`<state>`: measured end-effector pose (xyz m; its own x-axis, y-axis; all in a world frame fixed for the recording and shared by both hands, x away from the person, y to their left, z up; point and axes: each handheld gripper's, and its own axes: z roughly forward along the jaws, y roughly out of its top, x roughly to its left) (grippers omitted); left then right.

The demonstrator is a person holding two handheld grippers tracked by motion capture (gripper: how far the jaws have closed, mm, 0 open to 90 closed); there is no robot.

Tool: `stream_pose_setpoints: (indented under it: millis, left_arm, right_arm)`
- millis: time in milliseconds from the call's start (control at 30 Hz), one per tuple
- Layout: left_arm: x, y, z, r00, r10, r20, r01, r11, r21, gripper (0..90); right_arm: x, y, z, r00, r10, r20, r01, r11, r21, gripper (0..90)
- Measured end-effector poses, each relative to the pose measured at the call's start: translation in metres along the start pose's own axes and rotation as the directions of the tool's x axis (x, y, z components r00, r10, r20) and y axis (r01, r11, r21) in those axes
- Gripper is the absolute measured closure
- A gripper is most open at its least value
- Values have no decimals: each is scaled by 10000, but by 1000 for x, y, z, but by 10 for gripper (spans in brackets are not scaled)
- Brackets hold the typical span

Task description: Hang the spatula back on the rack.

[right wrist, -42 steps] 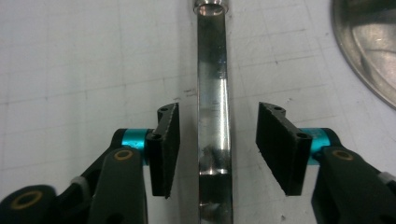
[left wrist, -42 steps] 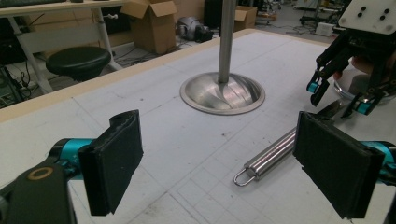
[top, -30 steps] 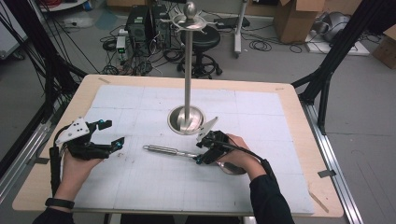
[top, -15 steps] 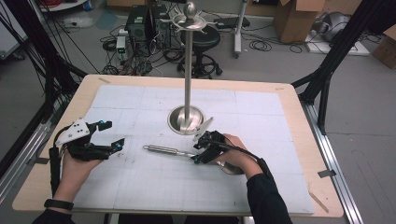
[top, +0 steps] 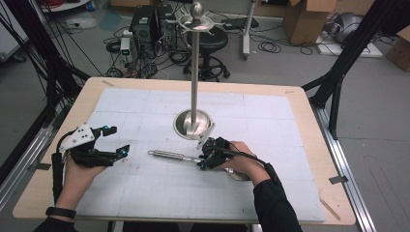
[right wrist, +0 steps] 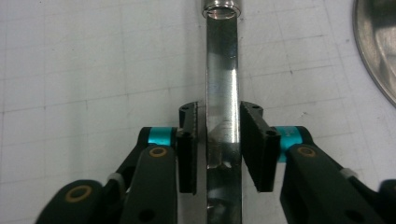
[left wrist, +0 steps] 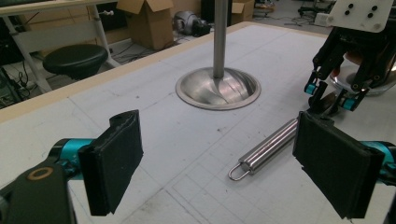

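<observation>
- The utensil handle (top: 170, 155), a polished steel bar with a wire hanging loop at its far end, lies flat on the gridded white mat (top: 145, 193), just in front of the round base of the steel stand (top: 194, 123) and apart from it.
- Its long axis runs across the table, loop end toward the person's left, the other end under the right gripper (top: 207, 157).
- In the right gripper view the bar runs straight away between the two black pads (right wrist: 254, 144); the jaws have just been closing and now stand tight on it, so I read this as a grip on the utensil handle.
- The left gripper (top: 113, 142) hovers well to the left, jaws wide apart with nothing between them; the right hand is plainly the nearer.
- The working end of the utensil is hidden under the right hand, so what kind of tool it is cannot be told.
- The stand's top is small and far off in the high view; its hooks are hard to make out.
</observation>
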<state>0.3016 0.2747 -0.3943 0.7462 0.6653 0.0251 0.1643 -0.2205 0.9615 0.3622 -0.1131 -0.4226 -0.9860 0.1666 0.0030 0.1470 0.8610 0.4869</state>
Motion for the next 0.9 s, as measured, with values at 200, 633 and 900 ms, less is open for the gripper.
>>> stream_pose_setpoints:
  millis: [200,633,900]
  left_arm:
    - [0,0,-1,10000,-1,8,1,10000,2,164]
    - [0,0,-1,10000,11,-6,-11,10000,-15,164]
    - [1,0,-2,10000,4,8,-4,10000,-9,165]
  right_arm:
    - [0,0,0,9998,186,-15,-186,9998,28,745]
    - [0,-2,-5,9991,412,105,-410,9989,-209,752]
    - [-1,-10,-24,9964,791,311,-753,9913,-1076,753]
